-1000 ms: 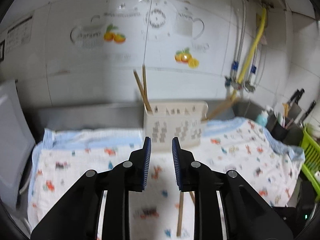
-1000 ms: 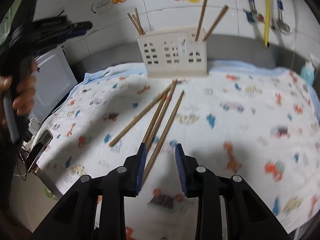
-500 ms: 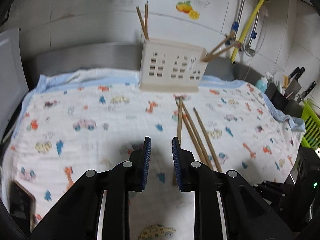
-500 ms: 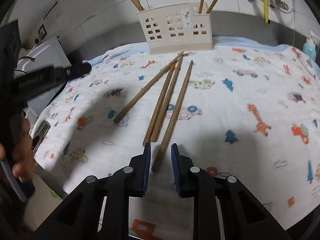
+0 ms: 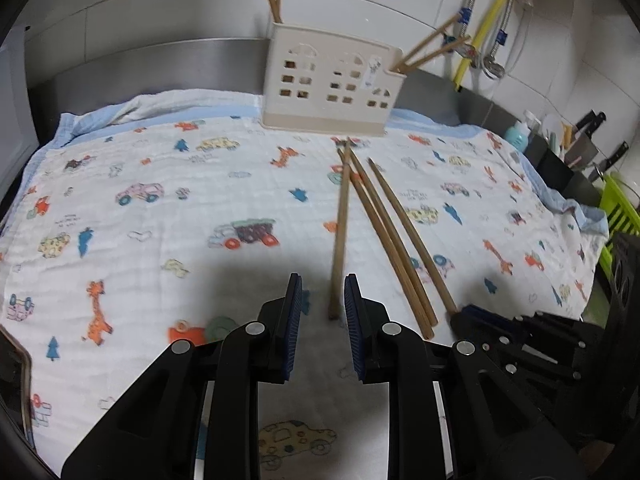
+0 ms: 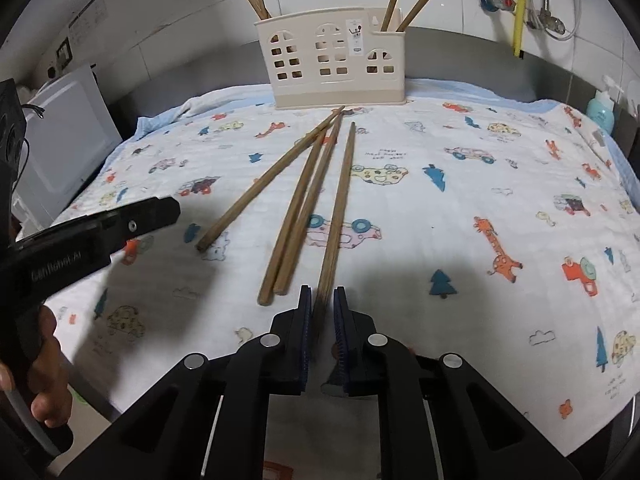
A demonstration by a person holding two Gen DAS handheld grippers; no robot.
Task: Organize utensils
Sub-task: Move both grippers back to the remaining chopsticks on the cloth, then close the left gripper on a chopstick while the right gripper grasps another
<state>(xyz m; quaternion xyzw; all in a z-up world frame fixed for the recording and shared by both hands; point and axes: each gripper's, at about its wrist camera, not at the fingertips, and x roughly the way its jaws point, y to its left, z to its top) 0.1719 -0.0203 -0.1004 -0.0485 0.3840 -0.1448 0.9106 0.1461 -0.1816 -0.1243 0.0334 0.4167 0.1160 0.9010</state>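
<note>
Several wooden chopsticks (image 6: 304, 196) lie fanned on a cartoon-print cloth (image 6: 480, 184), tips toward a cream house-shaped utensil holder (image 6: 332, 60) that holds more chopsticks in its left and right compartments. My right gripper (image 6: 323, 300) has its jaws narrowly apart around the near end of the rightmost chopstick (image 6: 340, 208); I cannot tell whether the pads touch it. My left gripper (image 5: 320, 292) is open, low over the cloth, just short of the near end of the leftmost chopstick (image 5: 340, 232). The holder (image 5: 328, 84) stands at the back in the left view.
A white appliance (image 6: 64, 136) stands left of the cloth. A steel backsplash and tiled wall with pipes (image 6: 518, 8) run behind the holder. A blue soap bottle (image 6: 600, 106), a knife block (image 5: 560, 164) and a green rack (image 5: 618, 216) sit at the right.
Both grippers have come down and forward toward the loose chopsticks. The right jaws have narrowed around the rightmost chopstick's end. The left gripper has dropped near the leftmost chopstick.
</note>
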